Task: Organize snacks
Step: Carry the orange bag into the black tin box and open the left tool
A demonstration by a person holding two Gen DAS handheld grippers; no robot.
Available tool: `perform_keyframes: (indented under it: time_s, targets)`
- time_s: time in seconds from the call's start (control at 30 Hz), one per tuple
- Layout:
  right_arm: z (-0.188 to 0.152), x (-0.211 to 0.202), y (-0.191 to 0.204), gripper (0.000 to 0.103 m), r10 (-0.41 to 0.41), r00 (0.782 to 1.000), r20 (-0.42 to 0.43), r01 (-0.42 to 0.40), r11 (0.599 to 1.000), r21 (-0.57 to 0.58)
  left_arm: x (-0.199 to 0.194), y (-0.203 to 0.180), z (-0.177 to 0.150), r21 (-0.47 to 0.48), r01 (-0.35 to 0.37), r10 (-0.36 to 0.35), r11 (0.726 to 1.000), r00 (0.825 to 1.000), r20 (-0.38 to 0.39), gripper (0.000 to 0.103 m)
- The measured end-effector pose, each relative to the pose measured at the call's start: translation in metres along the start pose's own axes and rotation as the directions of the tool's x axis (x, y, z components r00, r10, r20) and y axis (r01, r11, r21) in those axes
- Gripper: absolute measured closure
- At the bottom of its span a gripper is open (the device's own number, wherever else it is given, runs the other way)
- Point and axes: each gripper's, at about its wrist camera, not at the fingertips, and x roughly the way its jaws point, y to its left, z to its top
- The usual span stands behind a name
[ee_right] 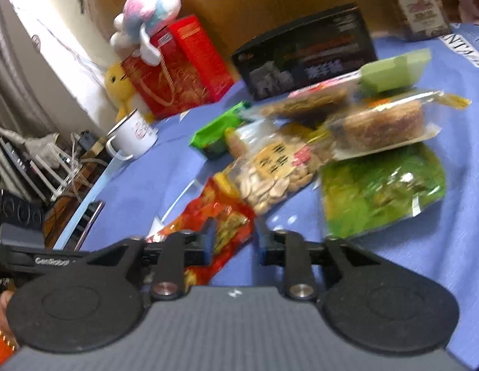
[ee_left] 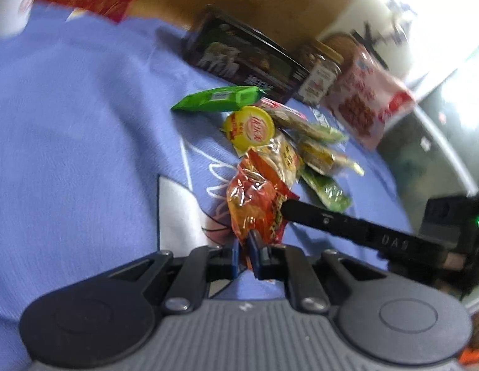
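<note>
Left wrist view: blue tablecloth [ee_left: 69, 123] carries the snack pile; black box [ee_left: 239, 58] at rear; red-orange packet [ee_left: 255, 210] nearest, clenched at its lower edge by the left gripper [ee_left: 246, 255]; right gripper [ee_right: 236, 247] released, jaws apart. Packet is likely light, crinkly, slippery; grip a sealed edge.

"DAS" is being read in pale letters on the black finger of the right gripper [ee_left: 357, 228] crossing the left wrist view. "GenRobot" is being read in white on the black bar of the left gripper [ee_right: 50, 261] at the right wrist view's left edge. "NTA" is being made out on a white patch of the blue cloth [ee_right: 465, 50]. Snack-pack printing is being left unread: too blurred.
</note>
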Motion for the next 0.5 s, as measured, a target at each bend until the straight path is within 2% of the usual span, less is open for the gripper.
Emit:
perform_keyframes:
  time_s: [0.07, 0.1, 0.2, 0.37, 0.5]
  targets:
    - [-0.001, -0.002, -0.002, 0.085, -0.008, 1.0, 0.002, 0.008, 1.0, 0.01, 0.0, -0.01, 0.001, 0.079, -0.037, 0.038, 0.996, 0.999, -0.002, 0.092]
    - [-0.001, -0.003, -0.004, 0.093, -0.013, 1.0, 0.001, 0.013, 1.0, 0.021, -0.001, -0.013, 0.001, 0.103, -0.053, 0.053, 0.993, 0.999, 0.002, 0.091]
    - [0.0, -0.01, -0.004, 0.098, 0.006, 1.0, 0.023, -0.007, 0.999, 0.052, -0.002, -0.018, 0.003, 0.136, -0.066, 0.066, 0.988, 0.998, 0.006, 0.092]
    - [0.017, -0.035, 0.003, 0.099, 0.017, 0.993, 0.118, -0.021, 0.999, 0.03, -0.005, -0.031, 0.02, 0.152, -0.019, 0.014, 0.988, 0.999, 0.034, 0.092]
    - [0.057, -0.044, 0.003, 0.1, 0.012, 0.979, 0.202, -0.012, 1.0, -0.004, -0.001, -0.049, 0.064, 0.186, 0.003, -0.02, 0.983, 0.996, 0.088, 0.092]
